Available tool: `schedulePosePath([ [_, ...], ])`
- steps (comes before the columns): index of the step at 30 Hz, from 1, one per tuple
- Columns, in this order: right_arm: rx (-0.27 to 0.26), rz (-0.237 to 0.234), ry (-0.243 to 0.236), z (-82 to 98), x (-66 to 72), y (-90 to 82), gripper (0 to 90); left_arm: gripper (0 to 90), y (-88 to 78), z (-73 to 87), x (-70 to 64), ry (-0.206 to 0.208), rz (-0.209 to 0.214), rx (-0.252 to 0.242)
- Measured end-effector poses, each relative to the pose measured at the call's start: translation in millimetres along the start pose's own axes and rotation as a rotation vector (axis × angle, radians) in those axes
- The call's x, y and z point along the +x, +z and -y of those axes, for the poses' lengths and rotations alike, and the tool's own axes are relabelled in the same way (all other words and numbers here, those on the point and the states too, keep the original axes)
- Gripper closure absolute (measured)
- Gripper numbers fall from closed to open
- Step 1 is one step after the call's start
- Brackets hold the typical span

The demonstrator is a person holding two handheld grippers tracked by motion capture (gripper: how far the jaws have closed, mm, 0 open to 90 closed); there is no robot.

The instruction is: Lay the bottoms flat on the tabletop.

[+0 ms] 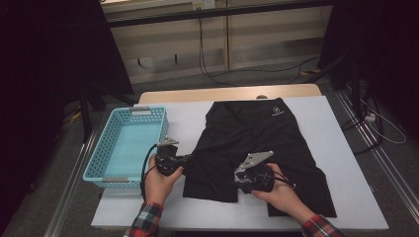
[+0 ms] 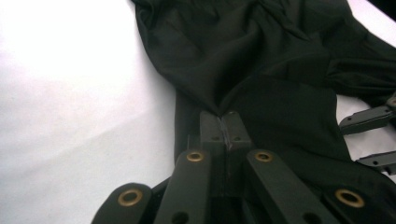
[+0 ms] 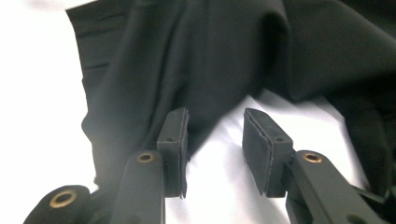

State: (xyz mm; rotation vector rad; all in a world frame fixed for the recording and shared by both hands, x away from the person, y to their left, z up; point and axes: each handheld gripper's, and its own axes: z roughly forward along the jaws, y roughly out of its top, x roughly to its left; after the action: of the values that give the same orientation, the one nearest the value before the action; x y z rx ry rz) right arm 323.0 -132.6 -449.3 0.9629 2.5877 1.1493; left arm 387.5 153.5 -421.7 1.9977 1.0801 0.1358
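A pair of black shorts (image 1: 257, 133) lies spread on the white table (image 1: 326, 123), waistband at the far side. My left gripper (image 1: 190, 159) meets the outer edge of the shorts' left leg. In the left gripper view my left gripper (image 2: 225, 122) is shut on a pinched fold of the black fabric (image 2: 261, 56). My right gripper (image 1: 236, 177) sits at the gap between the two legs. In the right gripper view my right gripper (image 3: 217, 126) stands open over bare table, the hem of the shorts (image 3: 196, 56) just beyond its left pad (image 3: 175, 135).
A light blue plastic basket (image 1: 94, 163) stands at the table's left edge, close to my left hand. Bare white table lies to the right of the shorts and along the front edge. Cables run over the floor beyond the table.
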Motion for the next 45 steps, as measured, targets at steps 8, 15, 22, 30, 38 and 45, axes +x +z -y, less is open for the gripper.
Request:
schedulePosePath([
  [8, 0.013, 0.031, -0.026, -0.8, 0.2, 4.4, 78.8, 90.0, 1.3, -1.9, 2.1, -0.001, 0.007, -0.027],
  [15, 0.005, 0.001, -0.020, -1.7, -3.8, 1.6, 90.0, 90.0, -0.9, -6.1, -0.5, 0.019, 0.028, -0.044],
  [22, -0.062, -0.006, -0.006, 0.6, -17.2, -37.7, 90.0, 89.9, 0.9, -10.0, -2.6, 0.029, 0.060, -0.069],
  [30, -0.057, 0.078, 0.023, 4.8, -27.6, -33.1, 90.0, 89.2, 26.1, -13.0, -1.9, 0.062, 0.011, -0.050],
  [38, -0.072, 0.111, 0.013, 3.9, -21.0, -33.4, 66.9, 42.5, 19.9, -9.1, -4.7, 0.109, -0.068, -0.076],
  [45, -0.064, 0.058, -0.004, 8.7, -7.6, -34.8, 59.8, 31.7, 3.0, 4.4, -7.1, 0.117, -0.042, -0.024],
])
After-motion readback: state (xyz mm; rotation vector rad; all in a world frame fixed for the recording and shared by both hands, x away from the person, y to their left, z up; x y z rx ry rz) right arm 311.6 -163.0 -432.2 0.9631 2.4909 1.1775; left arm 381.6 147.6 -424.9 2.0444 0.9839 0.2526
